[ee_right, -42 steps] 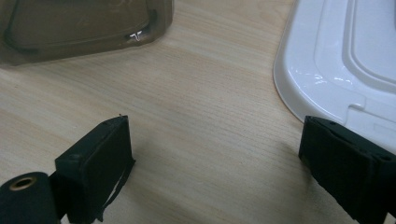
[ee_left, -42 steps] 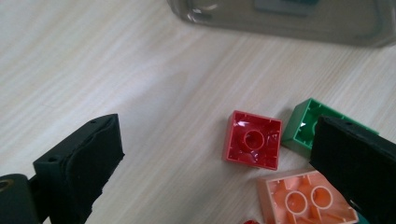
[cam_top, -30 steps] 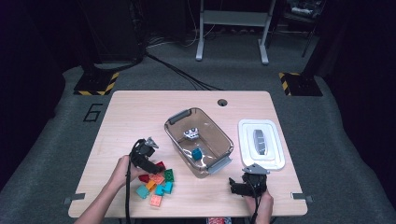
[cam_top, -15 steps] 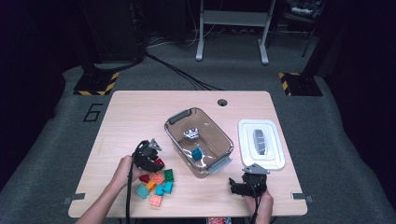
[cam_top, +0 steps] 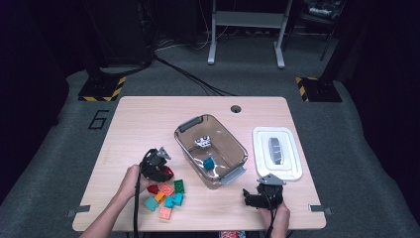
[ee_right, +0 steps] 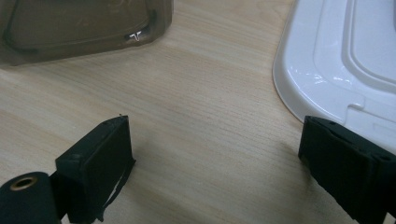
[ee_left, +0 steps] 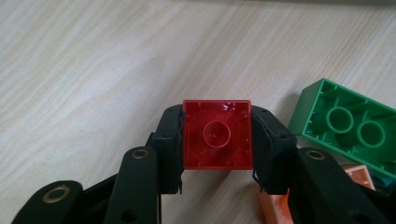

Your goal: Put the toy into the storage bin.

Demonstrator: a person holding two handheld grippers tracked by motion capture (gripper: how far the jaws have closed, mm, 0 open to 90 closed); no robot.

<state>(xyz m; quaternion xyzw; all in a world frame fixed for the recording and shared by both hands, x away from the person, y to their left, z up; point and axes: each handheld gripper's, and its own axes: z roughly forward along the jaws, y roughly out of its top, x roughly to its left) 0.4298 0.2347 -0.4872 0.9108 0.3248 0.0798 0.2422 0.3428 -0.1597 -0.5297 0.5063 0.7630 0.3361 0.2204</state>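
My left gripper (ee_left: 217,120) is shut on a translucent red brick (ee_left: 216,149), held underside up just above the wooden table (ee_left: 93,70). From above, the left gripper (cam_top: 159,166) sits at the upper left edge of a pile of bricks, with the red brick (cam_top: 168,173) at its tip. A green brick (ee_left: 348,126) lies on its back just to the right, and an orange one (ee_left: 359,175) beside it. My right gripper (ee_right: 215,163) is open over bare wood, between a clear bin (ee_right: 84,23) and a white lid (ee_right: 345,60). It appears near the front edge from above (cam_top: 258,196).
The clear bin (cam_top: 233,141) stands mid-table with a blue brick (cam_top: 208,163) and a white-and-black piece (cam_top: 201,142) inside. The white lid (cam_top: 292,171) lies to its right. Green (cam_top: 179,186), orange (cam_top: 167,189), dark red (cam_top: 153,189), teal (cam_top: 151,203) and salmon (cam_top: 165,213) bricks cluster front left.
The left gripper has shifted slightly to the right at the pile's edge. The right gripper has stayed where it was.
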